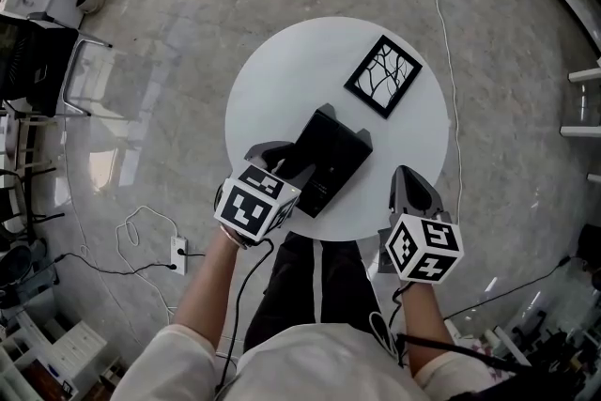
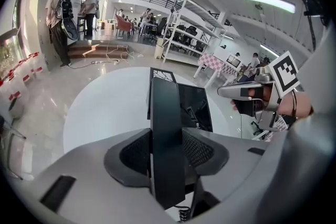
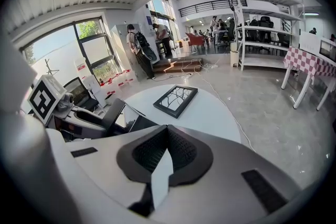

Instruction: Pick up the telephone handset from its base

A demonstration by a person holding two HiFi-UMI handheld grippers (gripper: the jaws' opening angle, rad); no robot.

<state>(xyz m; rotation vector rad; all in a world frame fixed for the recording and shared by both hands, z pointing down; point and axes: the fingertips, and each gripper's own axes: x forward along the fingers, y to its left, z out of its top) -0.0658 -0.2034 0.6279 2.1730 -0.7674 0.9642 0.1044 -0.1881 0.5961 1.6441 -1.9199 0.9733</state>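
Black plastic telephone handset (image 2: 167, 113), its long axis running from the round white table's (image 1: 282, 75) near edge toward its centre, sits clamped in the left gripper (image 1: 279, 155); the right gripper (image 1: 407, 174), closed and empty, is farther off.

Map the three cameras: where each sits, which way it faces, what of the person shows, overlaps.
Head view: on the person's head, facing steeply down at the round table; forearms, legs, left gripper, right gripper show.
Left gripper view: rides that gripper, looks along jaws shut on the telephone handset, across the table; right gripper, hand at right.
Right gripper view: rides that gripper, looks over shut jaws toward the picture frame; left gripper at left.
Shared: all three show table and picture frame.
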